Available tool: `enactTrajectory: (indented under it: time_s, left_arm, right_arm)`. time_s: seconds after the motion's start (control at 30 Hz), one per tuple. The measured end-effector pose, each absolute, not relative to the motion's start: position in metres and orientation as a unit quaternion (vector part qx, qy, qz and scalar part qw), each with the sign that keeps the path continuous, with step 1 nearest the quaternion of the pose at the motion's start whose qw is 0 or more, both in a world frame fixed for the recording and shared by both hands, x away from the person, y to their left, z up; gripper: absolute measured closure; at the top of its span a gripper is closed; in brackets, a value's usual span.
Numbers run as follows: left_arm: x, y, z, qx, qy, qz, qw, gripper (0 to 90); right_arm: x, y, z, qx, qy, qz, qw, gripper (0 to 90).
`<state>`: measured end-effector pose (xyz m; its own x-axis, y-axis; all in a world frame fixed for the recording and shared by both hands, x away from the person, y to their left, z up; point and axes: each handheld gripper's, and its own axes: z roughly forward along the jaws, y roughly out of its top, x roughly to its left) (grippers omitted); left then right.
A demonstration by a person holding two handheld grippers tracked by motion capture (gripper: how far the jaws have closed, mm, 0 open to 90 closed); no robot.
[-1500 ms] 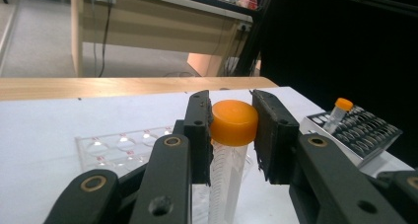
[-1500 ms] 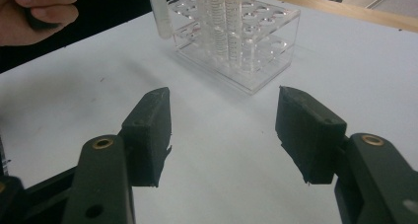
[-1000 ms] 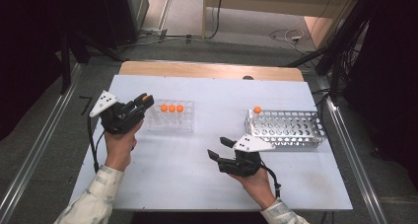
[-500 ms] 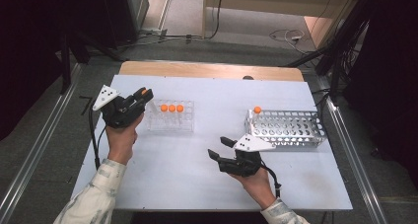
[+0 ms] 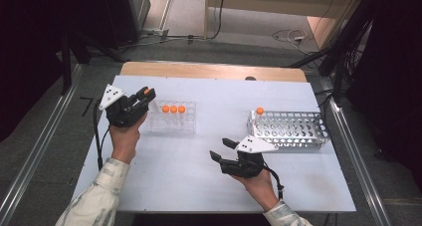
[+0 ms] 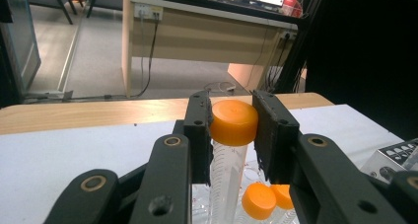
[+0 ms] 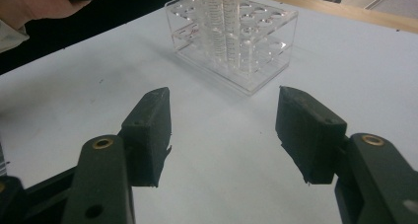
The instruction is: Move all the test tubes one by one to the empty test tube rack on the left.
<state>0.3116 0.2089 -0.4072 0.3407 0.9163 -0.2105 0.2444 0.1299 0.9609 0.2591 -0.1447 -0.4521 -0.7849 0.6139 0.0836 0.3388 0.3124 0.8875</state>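
- Left gripper view: my left gripper point(image 6: 231, 130) clamps the tube's orange cap point(image 6: 233, 122), tube point(image 6: 226, 184) above the clear rack point(image 5: 172, 121).
- It looks light, smooth, brittle; I'd grip the cap.
- My right gripper point(image 7: 224, 130) stands apart, empty.

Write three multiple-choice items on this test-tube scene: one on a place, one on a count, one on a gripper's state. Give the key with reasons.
1. Where does the metal rack stand?
A. on the table's right half
B. on the floor
C. beside the left gripper

2. How many orange caps show in the clear rack, high view?
A. one
B. three
C. six

3. What does the left gripper do?
A. hangs open
B. lies on the table
C. clamps an orange-capped tube

Key: 1 A, it sits just beyond the open right gripper. 2 B, three caps stand in a row. 3 C, both pads press the cap.
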Motion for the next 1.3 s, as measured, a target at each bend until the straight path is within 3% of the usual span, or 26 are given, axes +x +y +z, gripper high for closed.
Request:
enactTrajectory:
  time_s: [0.53,1.07,1.17,1.3]
  left_arm:
    - [0.313,0.192,-0.419,0.620,0.474,0.330,0.532,69.1]
    - [0.312,0.190,-0.436,0.630,0.480,0.317,0.522,67.6]
    - [0.312,0.190,-0.436,0.629,0.482,0.309,0.526,59.6]
    - [0.310,0.190,-0.436,0.622,0.488,0.310,0.528,55.9]
  right_arm:
    - [0.259,-0.144,-0.453,0.296,0.801,0.502,0.138,37.2]
    - [0.258,-0.143,-0.454,0.295,0.803,0.499,0.138,37.1]
    - [0.258,-0.143,-0.454,0.295,0.803,0.499,0.138,37.2]
    - [0.258,-0.143,-0.454,0.295,0.803,0.499,0.139,37.2]
